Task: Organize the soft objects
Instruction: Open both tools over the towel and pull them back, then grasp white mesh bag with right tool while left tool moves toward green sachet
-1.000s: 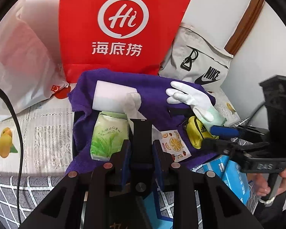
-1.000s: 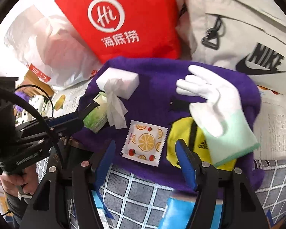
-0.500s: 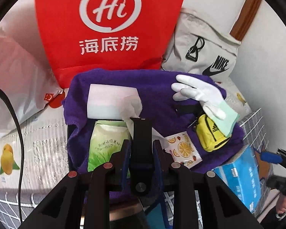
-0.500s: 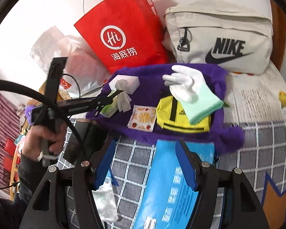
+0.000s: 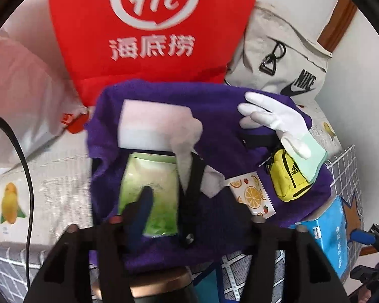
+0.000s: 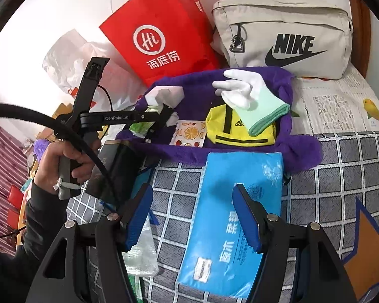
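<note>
A purple towel (image 5: 219, 116) (image 6: 298, 149) lies on the bed. On it are a white sponge block (image 5: 154, 123), a crumpled tissue (image 5: 187, 136), a green wipes pack (image 5: 151, 184), a fruit-print sachet (image 5: 252, 194) (image 6: 189, 133), a yellow mini backpack (image 5: 288, 176) (image 6: 240, 131) and a white glove (image 5: 283, 123) (image 6: 247, 93). My left gripper (image 5: 192, 202) is open over the green pack and the tissue; it also shows in the right wrist view (image 6: 159, 121). My right gripper (image 6: 192, 212) is open and empty above a blue tissue pack (image 6: 230, 222).
A red paper bag (image 5: 151, 25) (image 6: 161, 35) and a beige Nike bag (image 5: 283, 58) (image 6: 285, 35) stand behind the towel. A white plastic bag (image 5: 20, 101) is at the left. A dark box (image 6: 113, 169) and a clear packet (image 6: 144, 250) lie on the checked cover.
My left gripper has opened and moved in over the green pack and tissue. My right gripper has drawn back from the towel to over the blue tissue pack.
</note>
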Available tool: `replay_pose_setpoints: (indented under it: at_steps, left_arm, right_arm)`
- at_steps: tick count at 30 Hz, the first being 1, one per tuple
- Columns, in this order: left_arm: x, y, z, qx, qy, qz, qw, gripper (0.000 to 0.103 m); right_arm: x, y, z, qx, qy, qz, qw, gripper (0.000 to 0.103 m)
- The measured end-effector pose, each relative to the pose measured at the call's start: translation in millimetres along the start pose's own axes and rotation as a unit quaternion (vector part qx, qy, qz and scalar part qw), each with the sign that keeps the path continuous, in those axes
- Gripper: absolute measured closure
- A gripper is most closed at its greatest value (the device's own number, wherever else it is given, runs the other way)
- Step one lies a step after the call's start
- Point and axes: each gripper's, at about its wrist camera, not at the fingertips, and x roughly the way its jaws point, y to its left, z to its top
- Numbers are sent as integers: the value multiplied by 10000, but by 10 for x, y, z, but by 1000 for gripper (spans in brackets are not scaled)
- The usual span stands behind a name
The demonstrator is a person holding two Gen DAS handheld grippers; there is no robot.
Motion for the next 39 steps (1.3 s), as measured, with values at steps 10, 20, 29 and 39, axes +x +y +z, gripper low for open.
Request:
replay_pose_setpoints:
  at_steps: [10, 20, 29, 39]
  left_arm:
    - [-633, 100, -283, -281, -513, 32, 9983, 41]
    - [-1046, 274, -889, -509, -655, -122, 9965, 40]
    - [-1261, 390, -1269, -419, -701, -99, 9966, 40]
    - [-1241, 409, -1533, -495, -612, -196, 9967, 40]
  right_arm:
    - [-174, 431, -314, -527, -3, -82, 9986, 38]
    - [490, 1101, -870, -1296, 724, 15, 9889, 28]
    - [1041, 1198, -1012, -1433, 1024, -549, 9828, 20]
    - [1024, 1348, -1146, -1791, 748, -853, 9773, 56]
